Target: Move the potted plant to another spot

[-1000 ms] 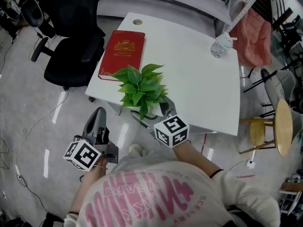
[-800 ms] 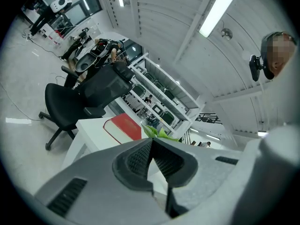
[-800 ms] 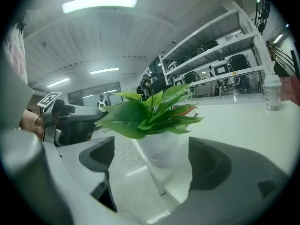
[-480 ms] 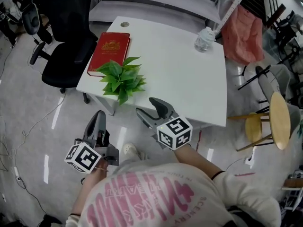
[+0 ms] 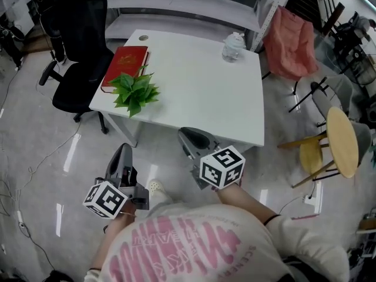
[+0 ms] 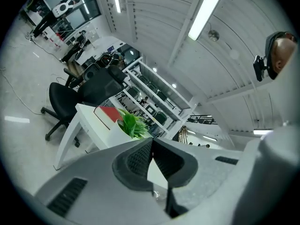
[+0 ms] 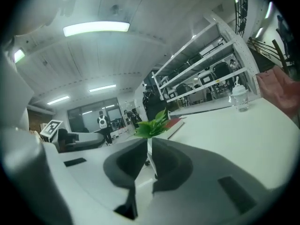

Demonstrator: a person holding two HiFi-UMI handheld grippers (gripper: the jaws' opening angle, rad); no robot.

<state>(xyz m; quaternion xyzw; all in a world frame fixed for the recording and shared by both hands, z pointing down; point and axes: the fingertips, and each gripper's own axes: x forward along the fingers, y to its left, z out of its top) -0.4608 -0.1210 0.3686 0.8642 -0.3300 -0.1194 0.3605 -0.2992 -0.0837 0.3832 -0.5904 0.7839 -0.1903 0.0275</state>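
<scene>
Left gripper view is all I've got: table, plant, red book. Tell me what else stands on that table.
Observer: A clear water bottle, at the far right corner, away from the potted plant.
Operator: Report the right tongs.
Observer: The right tongs are closing with nothing between them, short of the table's near edge.
Operator: Now say what's on the floor to the right.
Observer: A round wooden stool stands beside the table.
</scene>
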